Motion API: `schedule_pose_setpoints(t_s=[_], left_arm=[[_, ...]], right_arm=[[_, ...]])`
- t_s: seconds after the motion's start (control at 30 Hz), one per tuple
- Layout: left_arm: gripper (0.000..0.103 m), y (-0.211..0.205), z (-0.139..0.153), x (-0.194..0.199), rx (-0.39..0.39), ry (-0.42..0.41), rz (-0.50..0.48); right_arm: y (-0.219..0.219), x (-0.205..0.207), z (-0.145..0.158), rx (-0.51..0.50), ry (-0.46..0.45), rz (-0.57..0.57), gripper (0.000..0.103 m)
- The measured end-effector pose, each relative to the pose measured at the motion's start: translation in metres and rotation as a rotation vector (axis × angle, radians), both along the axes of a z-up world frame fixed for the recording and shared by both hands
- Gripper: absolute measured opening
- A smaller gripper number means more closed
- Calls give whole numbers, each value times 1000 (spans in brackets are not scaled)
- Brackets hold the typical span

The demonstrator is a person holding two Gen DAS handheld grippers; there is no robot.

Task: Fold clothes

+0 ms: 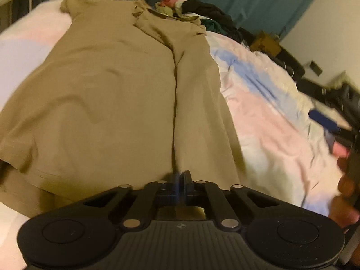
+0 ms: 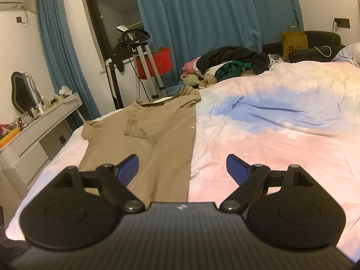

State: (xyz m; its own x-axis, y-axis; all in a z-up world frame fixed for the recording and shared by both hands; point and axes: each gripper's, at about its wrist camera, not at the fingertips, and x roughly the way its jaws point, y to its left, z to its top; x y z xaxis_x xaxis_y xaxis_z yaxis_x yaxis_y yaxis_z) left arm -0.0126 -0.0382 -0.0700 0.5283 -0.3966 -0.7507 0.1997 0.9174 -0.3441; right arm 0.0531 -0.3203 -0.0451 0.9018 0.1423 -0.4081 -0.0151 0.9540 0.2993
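A tan T-shirt [image 1: 117, 94] lies on the bed, its right side folded over along a lengthwise crease; it also shows in the right wrist view [image 2: 157, 135], with a chest pocket. My left gripper [image 1: 180, 177] is shut at the shirt's near hem, at the foot of the crease; whether cloth is pinched between the fingers is not visible. My right gripper [image 2: 182, 166] is open and empty, held above the bed at the shirt's near right edge; it shows blurred at the right edge of the left wrist view [image 1: 337, 121].
The bed has a pastel pink, blue and white cover [image 2: 281, 123]. A pile of other clothes [image 2: 229, 64] lies at its far edge. A grey dresser [image 2: 38, 130] stands left of the bed, a metal stand [image 2: 146, 67] and blue curtains [image 2: 202, 22] behind it.
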Motion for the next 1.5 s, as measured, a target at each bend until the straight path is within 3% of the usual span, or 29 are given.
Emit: schedule_pose_setpoints(t_s=[0.27, 0.37, 0.43, 0.53, 0.83, 1.0, 1.13, 1.3, 1.5], left_arm=[[3, -15, 5, -20, 161, -86, 0], [19, -19, 18, -30, 193, -153, -6], [42, -20, 27, -34, 206, -196, 3], [67, -22, 41, -32, 224, -255, 27], [91, -25, 95, -18, 256, -439, 85], [96, -31, 117, 4, 243, -476, 91], [97, -40, 125, 14, 257, -555, 112], [99, -39, 113, 14, 195, -575, 130], [99, -29, 96, 7, 222, -559, 86]], right_arm=[[0, -4, 2, 9, -9, 7, 86], [0, -6, 4, 14, -18, 7, 86], [0, -7, 4, 19, -24, 8, 86], [-2, -9, 6, 34, -34, 9, 86], [-7, -13, 11, 74, -85, -12, 86], [-6, -15, 12, 63, -108, -24, 86], [-4, -16, 12, 44, -126, -35, 86], [-2, -15, 11, 28, -138, -54, 86], [1, -10, 8, 29, -127, -64, 86]])
